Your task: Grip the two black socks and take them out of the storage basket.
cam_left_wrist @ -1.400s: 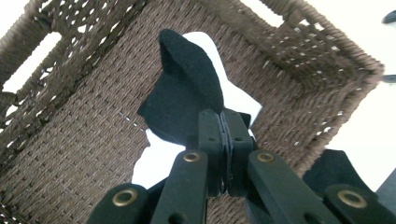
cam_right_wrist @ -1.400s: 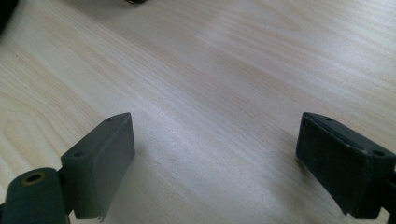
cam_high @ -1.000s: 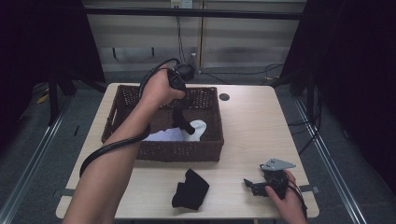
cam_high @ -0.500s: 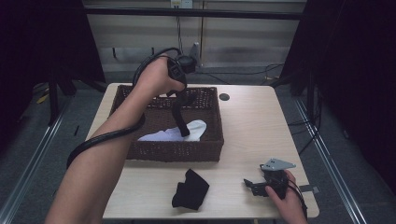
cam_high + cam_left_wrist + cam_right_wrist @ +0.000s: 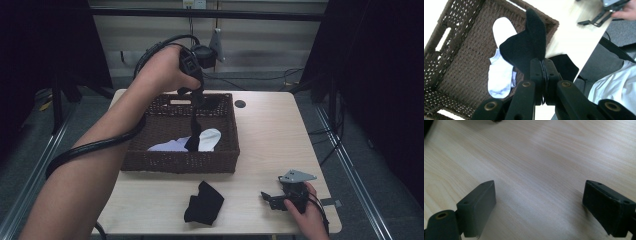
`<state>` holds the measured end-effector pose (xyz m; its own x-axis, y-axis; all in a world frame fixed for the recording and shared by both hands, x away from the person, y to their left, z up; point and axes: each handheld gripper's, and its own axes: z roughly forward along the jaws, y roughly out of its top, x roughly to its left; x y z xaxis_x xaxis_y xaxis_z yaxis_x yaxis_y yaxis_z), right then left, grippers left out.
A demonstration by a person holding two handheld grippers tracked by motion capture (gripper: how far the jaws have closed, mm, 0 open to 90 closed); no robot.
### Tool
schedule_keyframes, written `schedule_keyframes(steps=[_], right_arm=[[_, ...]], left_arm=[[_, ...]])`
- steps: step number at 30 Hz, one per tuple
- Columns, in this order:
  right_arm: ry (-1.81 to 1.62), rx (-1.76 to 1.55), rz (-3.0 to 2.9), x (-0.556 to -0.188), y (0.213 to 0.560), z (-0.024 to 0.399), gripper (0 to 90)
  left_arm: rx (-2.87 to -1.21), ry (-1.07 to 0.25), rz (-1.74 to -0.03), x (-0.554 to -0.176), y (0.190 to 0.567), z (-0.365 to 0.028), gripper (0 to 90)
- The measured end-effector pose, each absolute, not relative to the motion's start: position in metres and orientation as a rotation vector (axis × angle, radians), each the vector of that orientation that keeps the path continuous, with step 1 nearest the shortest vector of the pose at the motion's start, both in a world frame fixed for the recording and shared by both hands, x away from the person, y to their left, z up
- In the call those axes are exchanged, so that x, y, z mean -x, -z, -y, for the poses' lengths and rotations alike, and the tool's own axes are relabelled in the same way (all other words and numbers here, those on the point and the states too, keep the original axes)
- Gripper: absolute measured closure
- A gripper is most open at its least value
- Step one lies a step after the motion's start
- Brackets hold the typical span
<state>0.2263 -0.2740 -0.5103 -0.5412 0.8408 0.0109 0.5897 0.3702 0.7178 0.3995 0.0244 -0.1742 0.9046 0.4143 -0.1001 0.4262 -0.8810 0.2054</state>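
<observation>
Overhead, the left tongs (image 5: pixel 194 102) are raised above the wicker basket (image 5: pixel 137 150), with a black sock (image 5: pixel 193 131) hanging straight down from them, its long axis vertical and its toe reaching just above the white sock (image 5: pixel 206 139) on the basket floor. A second black sock (image 5: pixel 203 202) lies crumpled on the worktop (image 5: pixel 270 140) just in front of the basket's near wall. The right tongs (image 5: pixel 270 199) rest low at the near right corner of the worktop, well apart from the basket. That makes the left hand (image 5: pixel 162 70) the one placed for whatever comes next with the hanging sock; I judge it turns on that sock being directly over the basket's inside, not over bare worktop.

Along the left tongs (image 5: pixel 543 65), the jaws are clenched on the black sock's (image 5: pixel 529 46) upper edge. The sock drapes away over the basket's (image 5: pixel 461 40) weave and partly covers the white sock (image 5: pixel 500 67). The clamped edge itself is hidden between the jaws, so how much cloth is caught cannot be told. Beyond the basket's corner the other black sock (image 5: pixel 566 67) is cut off by the jaws.

Along the right tongs (image 5: pixel 539 207), the jaws stand wide apart and released, with bare wood worktop (image 5: pixel 536 157) between them.
</observation>
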Motion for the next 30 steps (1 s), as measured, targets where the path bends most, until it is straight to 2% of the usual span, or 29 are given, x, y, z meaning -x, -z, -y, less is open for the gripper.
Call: schedule_keyframes(steps=[8, 30], right_arm=[[-0.972, -1.254, -2.279, -0.226, 0.510, 0.274, 11.0], [-0.974, -1.251, -2.279, -0.226, 0.510, 0.274, 11.0]], left_arm=[[-2.868, 0.076, -0.531, -0.370, 0.156, -0.018, 88.2], [-2.873, 0.131, -0.250, -0.312, 0.151, 0.009, 88.2]])
